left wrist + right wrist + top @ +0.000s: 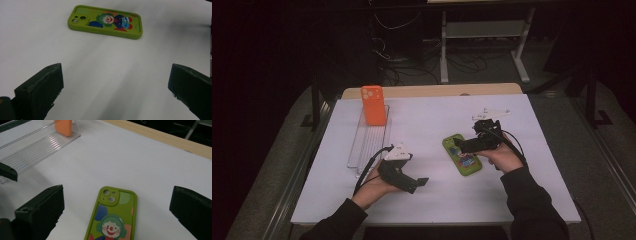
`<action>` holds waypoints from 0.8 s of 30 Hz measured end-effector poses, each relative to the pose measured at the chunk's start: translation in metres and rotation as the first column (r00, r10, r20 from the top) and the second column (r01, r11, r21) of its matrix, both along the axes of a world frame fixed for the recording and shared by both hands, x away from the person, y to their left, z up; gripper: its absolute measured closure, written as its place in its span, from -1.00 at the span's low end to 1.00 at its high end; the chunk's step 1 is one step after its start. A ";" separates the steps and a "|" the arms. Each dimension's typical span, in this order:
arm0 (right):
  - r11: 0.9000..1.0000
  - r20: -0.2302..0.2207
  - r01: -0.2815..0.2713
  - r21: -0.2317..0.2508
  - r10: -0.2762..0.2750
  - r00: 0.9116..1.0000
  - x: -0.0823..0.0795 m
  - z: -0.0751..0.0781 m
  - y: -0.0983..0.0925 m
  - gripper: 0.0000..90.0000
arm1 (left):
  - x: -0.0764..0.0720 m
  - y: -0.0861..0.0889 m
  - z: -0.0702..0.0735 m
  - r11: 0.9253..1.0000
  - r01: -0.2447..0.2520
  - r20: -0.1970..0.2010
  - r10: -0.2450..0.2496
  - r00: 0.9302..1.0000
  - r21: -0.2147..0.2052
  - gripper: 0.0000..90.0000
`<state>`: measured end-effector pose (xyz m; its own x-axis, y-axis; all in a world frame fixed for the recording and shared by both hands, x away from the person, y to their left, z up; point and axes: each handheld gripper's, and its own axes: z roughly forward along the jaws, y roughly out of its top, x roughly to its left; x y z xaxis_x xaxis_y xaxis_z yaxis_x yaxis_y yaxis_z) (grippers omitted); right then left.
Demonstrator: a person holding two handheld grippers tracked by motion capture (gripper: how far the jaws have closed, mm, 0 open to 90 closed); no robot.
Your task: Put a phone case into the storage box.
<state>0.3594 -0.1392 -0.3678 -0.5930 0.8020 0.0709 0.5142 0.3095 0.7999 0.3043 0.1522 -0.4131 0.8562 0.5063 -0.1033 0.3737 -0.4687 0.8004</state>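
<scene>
A green phone case [463, 155] with a clown picture lies flat, back up, on the white table [427, 120], right of centre. My right gripper [458, 146] hovers over its far end, open; in the right gripper view the case [112, 220] lies between and just beyond the wide-apart jaws [117, 192]. My left gripper [417, 172] rests low at the front left, open, pointing at the case [105, 22] from a distance, with bare table between its jaws [117, 70]. An orange phone case [373, 105] stands upright in a clear ribbed rack [368, 142].
The rack [40, 148] runs along the table's left side, with the orange case [64, 127] at its far end. A wooden strip [432, 91] borders the table's back edge. Cables and white frame legs [444, 55] sit on the floor behind.
</scene>
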 end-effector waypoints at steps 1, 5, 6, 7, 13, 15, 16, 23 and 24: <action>1.000 0.000 0.003 -0.004 -0.003 1.000 0.001 0.000 0.002 -1.00 | 0.000 0.000 0.000 1.000 0.000 0.001 0.000 1.000 0.001 -1.00; 1.000 -0.014 0.013 -0.007 -0.013 1.000 0.002 -0.002 0.006 -1.00 | 0.001 0.001 0.001 1.000 0.007 0.003 -0.007 1.000 0.014 -1.00; 1.000 -0.014 0.016 -0.019 -0.016 1.000 0.002 -0.003 0.006 -1.00 | 0.001 0.001 0.001 1.000 0.008 0.004 -0.008 1.000 0.016 -1.00; 1.000 -0.021 0.021 -0.019 -0.021 1.000 0.002 -0.004 0.007 -1.00 | 0.001 0.001 0.001 1.000 0.009 0.004 -0.009 1.000 0.018 -1.00; 0.999 -0.046 0.033 -0.043 -0.035 0.998 0.004 -0.009 0.008 -1.00 | 0.001 0.001 0.001 1.000 0.013 0.005 -0.013 1.000 0.025 -1.00; 0.998 -0.059 0.034 -0.052 -0.037 0.998 0.004 -0.010 0.008 -1.00 | 0.001 0.001 0.001 1.000 0.014 0.006 -0.014 1.000 0.022 -1.00; 0.998 -0.070 0.038 -0.052 -0.042 0.997 0.004 -0.012 0.009 -1.00 | 0.001 0.001 0.001 1.000 0.014 0.004 -0.014 1.000 0.022 -1.00; 0.996 -0.102 0.048 -0.074 -0.055 0.993 0.006 -0.021 0.011 -1.00 | 0.000 0.001 0.000 1.000 0.006 -0.007 -0.006 1.000 0.017 -1.00; 0.996 -0.109 0.054 -0.076 -0.062 0.992 0.005 -0.022 0.011 -1.00 | 0.001 0.001 0.001 1.000 0.015 0.004 -0.015 1.000 0.023 -1.00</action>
